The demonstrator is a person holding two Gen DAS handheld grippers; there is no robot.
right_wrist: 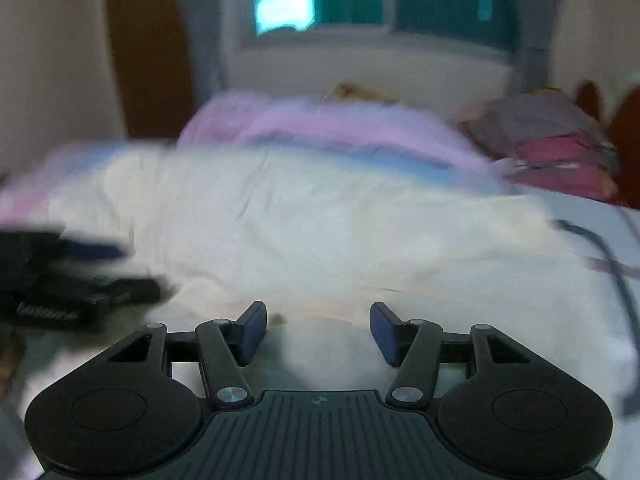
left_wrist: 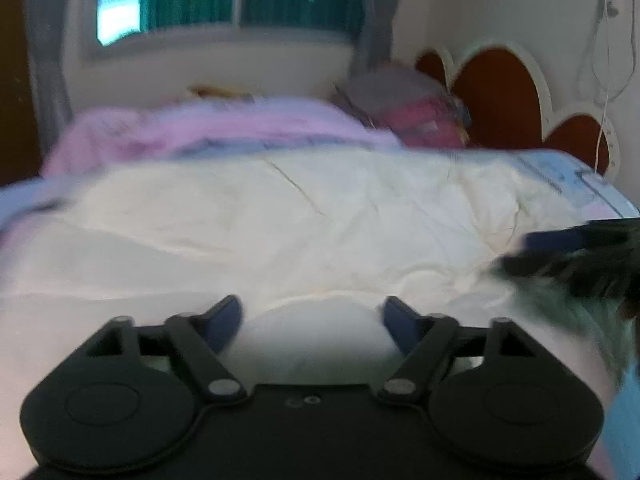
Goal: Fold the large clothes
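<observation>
Left wrist view: the left gripper stands with jaws spread and released, a rounded hump of the white garment between its blue pads untouched, so I judge this a pause between folds, the next move being to choose and pinch a fresh edge. Right wrist view: the right gripper is likewise released over the same cloth spread on the bed, with a pink blanket, stacked clothes and a dark cord nearby that could snag.
</observation>
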